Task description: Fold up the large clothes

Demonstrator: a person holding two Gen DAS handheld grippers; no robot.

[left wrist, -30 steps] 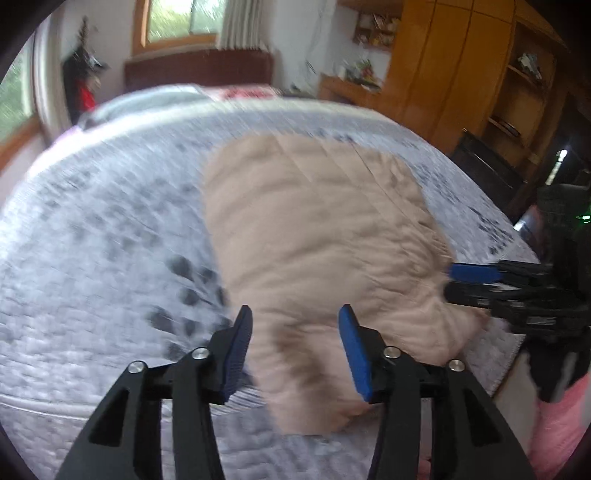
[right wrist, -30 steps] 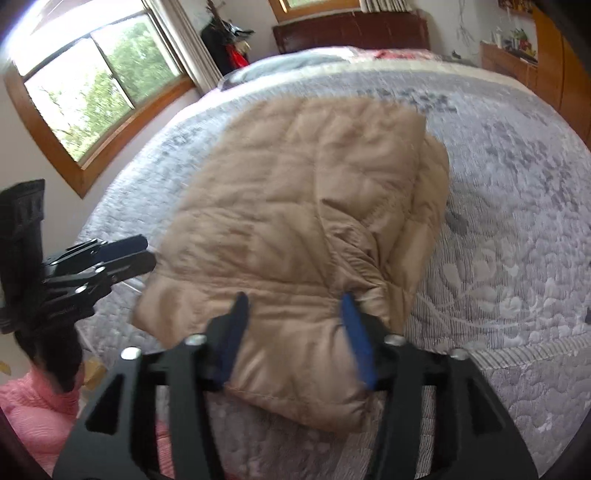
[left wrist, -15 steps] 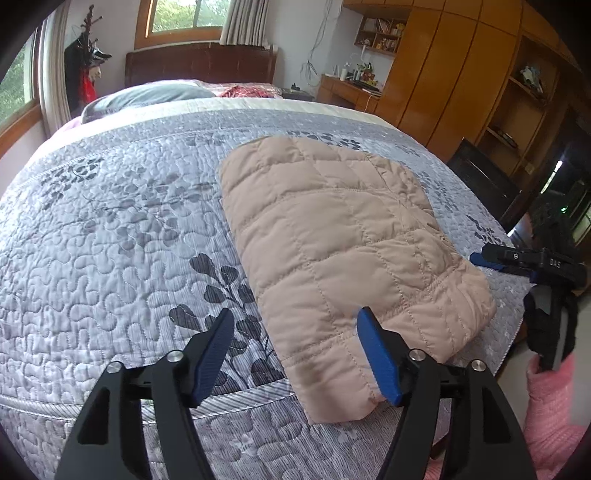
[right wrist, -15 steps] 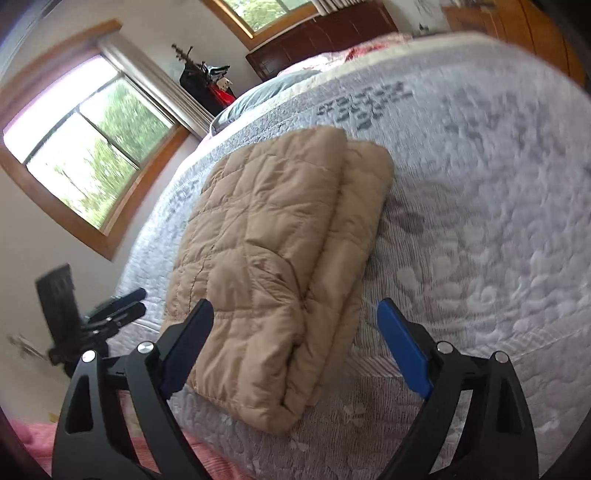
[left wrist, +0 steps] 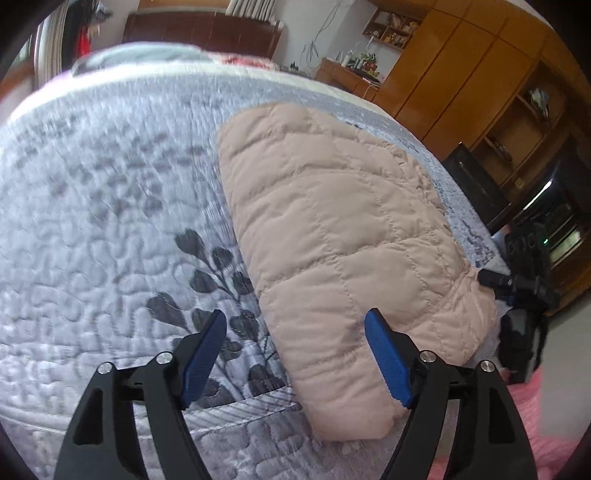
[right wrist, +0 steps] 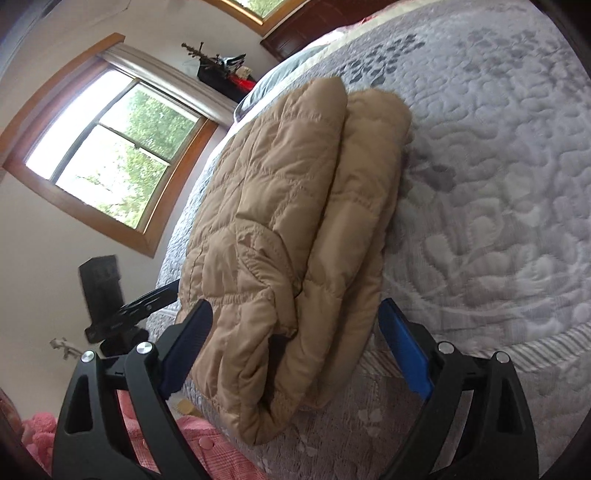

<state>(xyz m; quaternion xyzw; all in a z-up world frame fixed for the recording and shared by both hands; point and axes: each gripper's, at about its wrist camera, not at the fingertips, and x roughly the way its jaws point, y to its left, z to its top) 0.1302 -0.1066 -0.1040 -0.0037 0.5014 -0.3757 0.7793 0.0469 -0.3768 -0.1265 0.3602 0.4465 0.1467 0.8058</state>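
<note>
Both grippers, left (left wrist: 295,354) and right (right wrist: 295,350), have closed in on my folded jacket (left wrist: 343,251), jaws wide, holding nothing; next I'd grip its near end for 1 more fold.

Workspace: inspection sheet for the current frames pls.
Surface: bed with grey quilted bedspread, leaf print.
Job's things: beige quilted jacket, folded into a long stack, lying at the bed's near edge.
Clutter: nothing seen on the bedspread.
Grippers: left hand-held gripper open, empty; right hand-held gripper open, straddling the jacket's near end.
Cables: white cords hang on the far wall.
Surroundings: window, wooden cabinets, headboard.
</note>
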